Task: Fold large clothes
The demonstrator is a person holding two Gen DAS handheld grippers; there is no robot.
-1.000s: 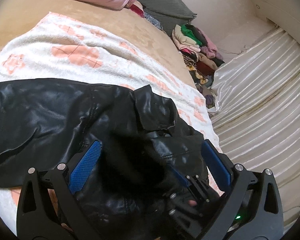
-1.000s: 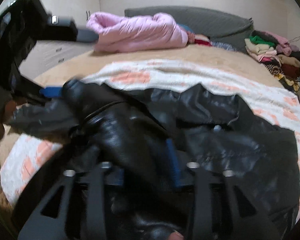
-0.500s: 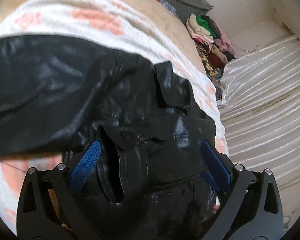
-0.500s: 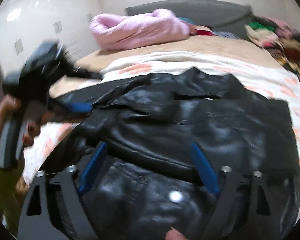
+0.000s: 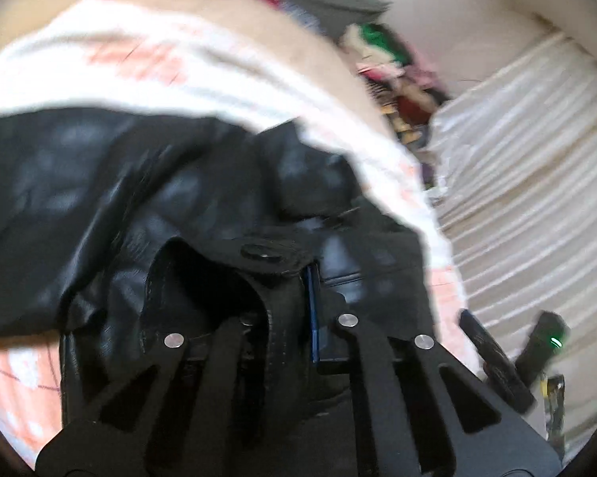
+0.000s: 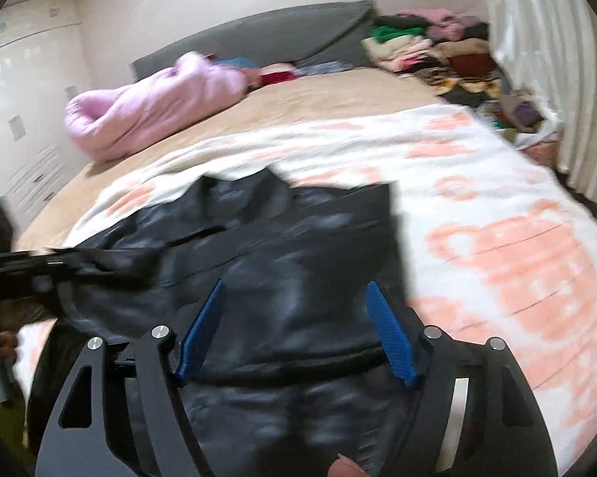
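Left gripper [image 5: 298,290] clamped on black leather jacket [image 5: 147,206] edge; right gripper [image 6: 294,334] jaws closing, jacket beneath, unpinched. Advice: seize far hem squarely before lifting, keep both grips level.

I see the jacket [image 6: 258,246] spread on the blanket [image 6: 497,206], which covers the near part of the bed [image 6: 318,95]. Behind it, toward the headboard [image 6: 266,35], a bundled quilt [image 6: 151,107] lies on the left. A pile of clothes [image 6: 429,47] sits at the far right corner, beside the curtain [image 6: 545,51]. My left gripper [image 5: 298,278] sits at the jacket's near edge, left of my right gripper [image 6: 294,330], which hangs above the jacket's middle.
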